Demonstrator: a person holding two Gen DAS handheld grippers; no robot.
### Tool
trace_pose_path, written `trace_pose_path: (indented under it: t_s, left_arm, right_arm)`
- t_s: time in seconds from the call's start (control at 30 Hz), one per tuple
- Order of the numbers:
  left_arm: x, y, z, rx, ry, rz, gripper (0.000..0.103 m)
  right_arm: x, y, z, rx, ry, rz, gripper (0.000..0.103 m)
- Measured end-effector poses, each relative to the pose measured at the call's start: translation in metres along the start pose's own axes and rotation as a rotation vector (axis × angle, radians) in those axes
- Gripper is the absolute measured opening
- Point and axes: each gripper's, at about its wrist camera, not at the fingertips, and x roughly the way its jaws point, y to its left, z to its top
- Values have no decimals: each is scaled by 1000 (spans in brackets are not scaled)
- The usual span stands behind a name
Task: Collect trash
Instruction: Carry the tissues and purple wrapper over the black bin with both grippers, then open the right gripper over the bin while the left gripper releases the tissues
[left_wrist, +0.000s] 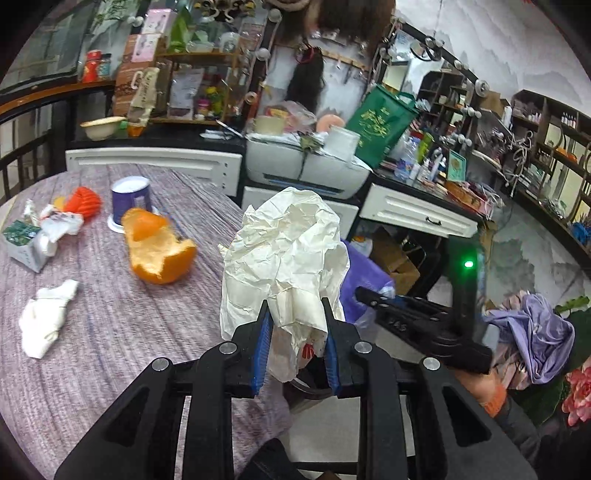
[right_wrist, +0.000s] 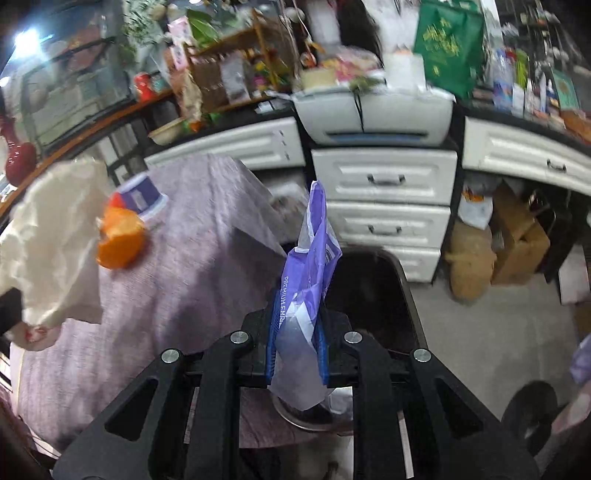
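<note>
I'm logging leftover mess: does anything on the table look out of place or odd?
Yes: a torn orange peel lies on the tablecloth, a purple cup stands upside down behind it, and crumpled tissue lies loose nearer the camera.

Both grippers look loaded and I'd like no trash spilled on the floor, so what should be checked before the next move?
1. Left gripper shut on the crumpled white paper: ok.
2. Right gripper shut on the purple plastic wrapper: ok.
3. Black bin open below the wrapper: ok.
4. White paper over the bin: cannot tell; in the left wrist view it hangs at the table's edge.
5. Table cleared: not ok; orange peel, white tissue, purple cup and small carton remain.
6. Bin has room: cannot tell; inside is dark.
</note>
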Motion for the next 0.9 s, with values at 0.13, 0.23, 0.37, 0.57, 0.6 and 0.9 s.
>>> trace_pose_path:
  t_s: [0.13, 0.23, 0.37, 0.57, 0.6, 0.9]
  left_arm:
    - [18, -8, -1, 11, 40, -19, 25]
    - [27, -15, -3, 31, 64, -20, 25]
    - [40, -26, -7, 63, 89, -21, 25]
    - [61, -41, -14, 109, 135, -27, 25]
    - [65, -42, -15, 116, 144, -28, 25]
    - [95, -55, -18, 163, 200, -20, 25]
  right_arm:
    - [23, -13, -12, 32, 53, -31, 18]
    - [43, -24, -22, 56, 95, -55, 20]
    - [64, -36, -34, 76, 146, -70, 38]
    - [61, -54, -42, 131, 139, -112, 57]
    - [56, -59, -42, 143, 129, -119, 60]
    - [15, -97, -36, 225, 40, -208, 64]
